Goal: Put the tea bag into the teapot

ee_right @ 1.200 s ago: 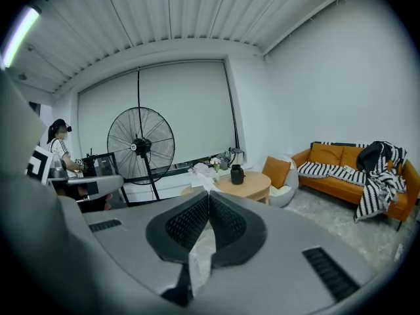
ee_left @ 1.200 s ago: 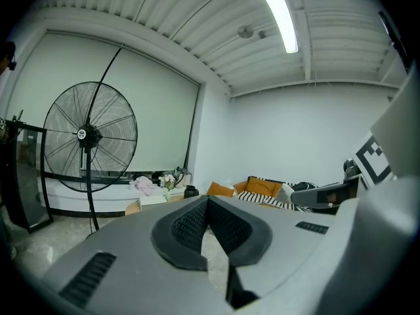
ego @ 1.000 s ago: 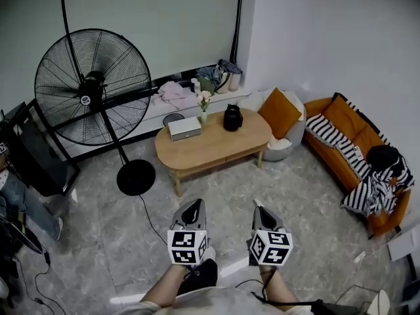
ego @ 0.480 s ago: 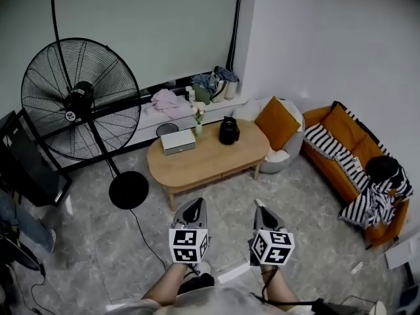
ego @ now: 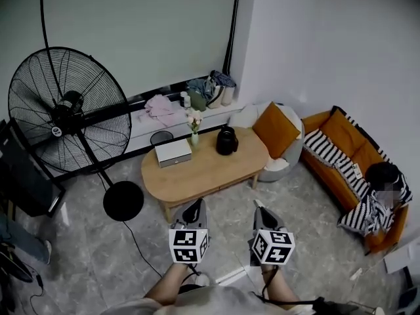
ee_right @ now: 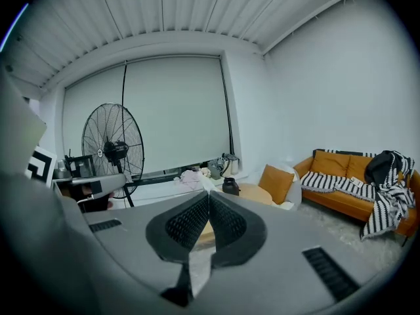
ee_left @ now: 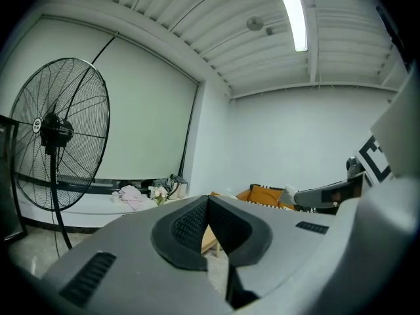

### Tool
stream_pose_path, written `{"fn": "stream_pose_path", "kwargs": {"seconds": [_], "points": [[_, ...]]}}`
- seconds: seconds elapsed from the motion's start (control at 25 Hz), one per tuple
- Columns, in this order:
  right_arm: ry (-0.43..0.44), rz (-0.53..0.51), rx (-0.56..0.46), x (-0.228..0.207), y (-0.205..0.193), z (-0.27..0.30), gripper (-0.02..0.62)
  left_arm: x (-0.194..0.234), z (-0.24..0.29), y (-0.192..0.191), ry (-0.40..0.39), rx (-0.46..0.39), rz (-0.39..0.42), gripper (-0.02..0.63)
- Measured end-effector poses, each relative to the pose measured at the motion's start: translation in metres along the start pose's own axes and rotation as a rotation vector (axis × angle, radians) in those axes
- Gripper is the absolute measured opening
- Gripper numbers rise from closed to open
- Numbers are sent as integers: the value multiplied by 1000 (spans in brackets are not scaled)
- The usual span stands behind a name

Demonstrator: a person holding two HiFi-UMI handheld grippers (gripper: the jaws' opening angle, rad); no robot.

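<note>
My left gripper (ego: 195, 205) and right gripper (ego: 258, 207) are clenched, empty. The teapot (ego: 227, 140) stands well ahead on the table (ego: 203, 172); tea bag not visible. Likely light, limp, tearable: I'd pinch its top edge gently.

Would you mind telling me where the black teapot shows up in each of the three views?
Head view: teapot near centre, on the wooden table.
Left gripper view: not in it.
Right gripper view: teapot just above the jaw tips.
Shared landmark: the standing fan, left in every view.
</note>
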State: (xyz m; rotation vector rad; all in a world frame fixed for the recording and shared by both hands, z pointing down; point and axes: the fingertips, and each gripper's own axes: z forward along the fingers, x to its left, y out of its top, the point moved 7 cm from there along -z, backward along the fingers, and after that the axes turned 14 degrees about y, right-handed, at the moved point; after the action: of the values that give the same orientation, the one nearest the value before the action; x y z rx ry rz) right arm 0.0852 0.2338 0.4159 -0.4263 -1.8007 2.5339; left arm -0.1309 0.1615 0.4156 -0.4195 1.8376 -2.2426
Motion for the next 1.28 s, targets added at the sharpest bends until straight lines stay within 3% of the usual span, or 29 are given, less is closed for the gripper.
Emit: {"fn": "stream_pose_path", "kwargs": {"seconds": [0.4, 0.88, 1.28], "points": [[-19, 4, 41, -10, 18, 55, 34, 28, 57, 5, -9, 41, -27, 5], [5, 19, 92, -24, 13, 92, 34, 37, 83, -14, 26, 98, -46, 5], [25, 30, 55, -78, 37, 147, 34, 16, 156, -4, 40, 81, -19, 5]]}}
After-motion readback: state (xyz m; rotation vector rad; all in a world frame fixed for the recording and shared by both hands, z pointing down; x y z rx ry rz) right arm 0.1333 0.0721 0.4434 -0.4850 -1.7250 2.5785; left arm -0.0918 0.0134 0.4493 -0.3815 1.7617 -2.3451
